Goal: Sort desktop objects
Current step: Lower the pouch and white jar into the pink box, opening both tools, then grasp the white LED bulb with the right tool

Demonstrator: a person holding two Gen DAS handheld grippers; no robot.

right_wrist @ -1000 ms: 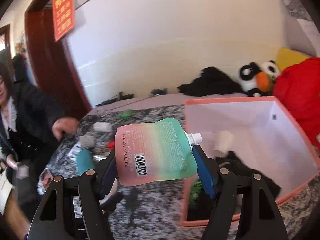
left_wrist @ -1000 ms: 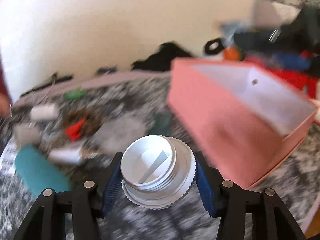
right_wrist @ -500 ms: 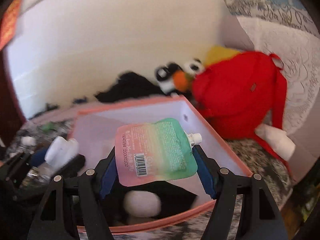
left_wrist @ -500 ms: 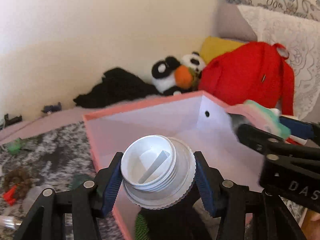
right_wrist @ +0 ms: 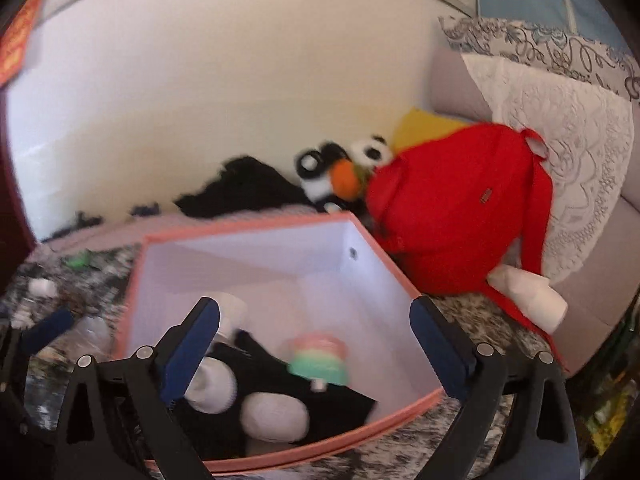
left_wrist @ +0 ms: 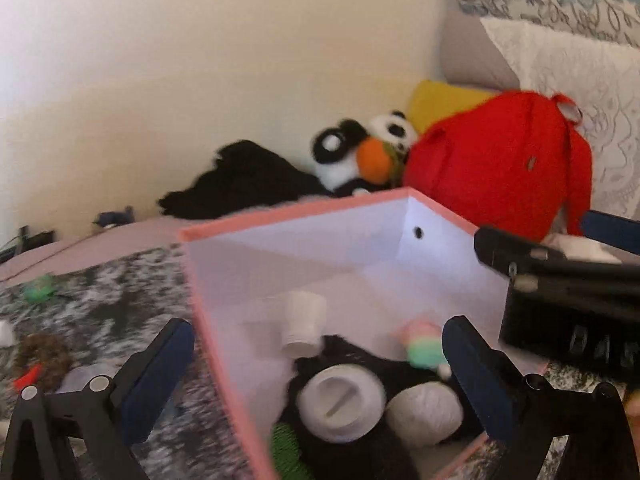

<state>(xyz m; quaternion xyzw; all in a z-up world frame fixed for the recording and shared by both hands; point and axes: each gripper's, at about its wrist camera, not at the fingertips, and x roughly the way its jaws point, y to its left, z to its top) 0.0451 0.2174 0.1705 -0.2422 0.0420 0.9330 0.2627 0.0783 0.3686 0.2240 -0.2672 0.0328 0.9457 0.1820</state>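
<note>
Left wrist view: your left gripper [left_wrist: 316, 364] has let go. Half a second ago it was clamped on the white threaded cap; now its jaws stand wide apart with nothing between them, and the white cap [left_wrist: 342, 404] lies inside the pink box [left_wrist: 224, 312], on the black cloth [left_wrist: 356, 364] at the box's near end, just beside a pale round ball [left_wrist: 424, 412]. A white cup [left_wrist: 302, 322] lies deeper in the box, and the pink-green pouch [left_wrist: 424, 346] sits toward the box's right wall. Left of the box, small things still lie on the speckled counter [left_wrist: 100, 300]: a green piece [left_wrist: 40, 288] and a brown tangle with a red bit [left_wrist: 40, 356].

Right wrist view: your right gripper [right_wrist: 314, 340] is also released. It carried the pouch [right_wrist: 320, 360] a moment back; now the jaws gape empty above the box [right_wrist: 384, 428], and the pouch, blurred, rests on the black cloth [right_wrist: 280, 380] inside, near the box's middle. Two pale round things [right_wrist: 276, 416] lie nearer the box's front wall.

So both carried items are now in the box. With loose items left of the box, I judge the sorting unfinished.
</note>
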